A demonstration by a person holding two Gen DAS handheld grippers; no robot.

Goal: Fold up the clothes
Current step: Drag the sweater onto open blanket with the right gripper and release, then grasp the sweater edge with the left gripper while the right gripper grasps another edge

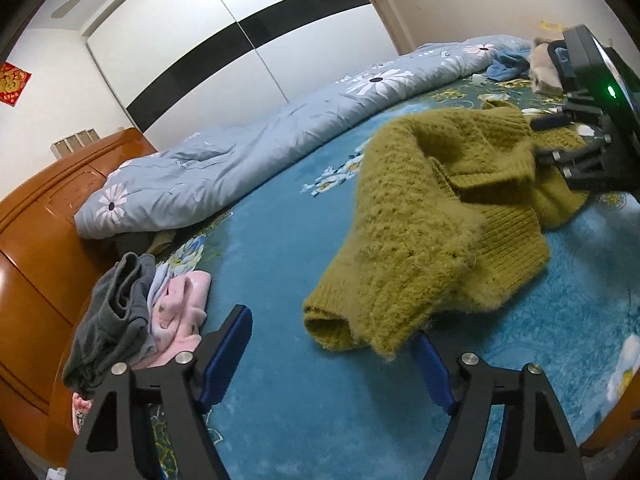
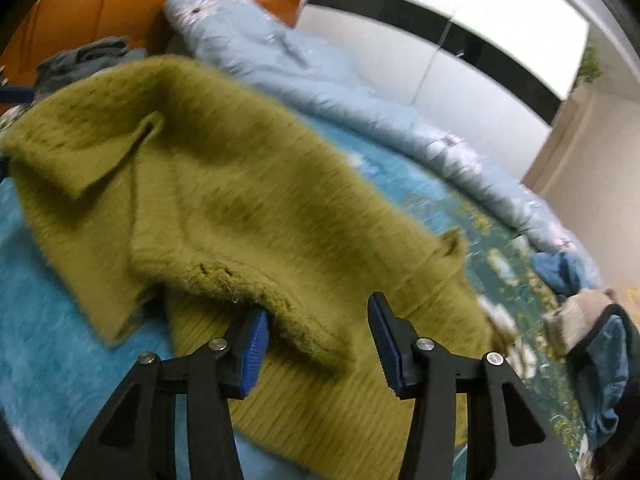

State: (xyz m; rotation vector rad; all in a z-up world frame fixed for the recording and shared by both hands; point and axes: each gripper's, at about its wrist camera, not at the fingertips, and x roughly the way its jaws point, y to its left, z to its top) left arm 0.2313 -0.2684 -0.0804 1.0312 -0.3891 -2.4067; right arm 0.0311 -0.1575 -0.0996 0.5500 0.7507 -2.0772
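- Olive-green sweater [image 1: 424, 240] rumpled on teal bedspread [image 1: 272, 248].
- Left gripper [image 1: 332, 364] spread wide, beside sweater cuff.
- Right gripper [image 2: 318, 340] spread, fuzzy sweater edge between its blue pads.

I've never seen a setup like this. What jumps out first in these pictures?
A fuzzy olive-green sweater sprawls crumpled across the teal floral bedspread. Black grippers with blue pads flank it, both open: the left gripper by a sleeve cuff, the right gripper over the ribbed hem.
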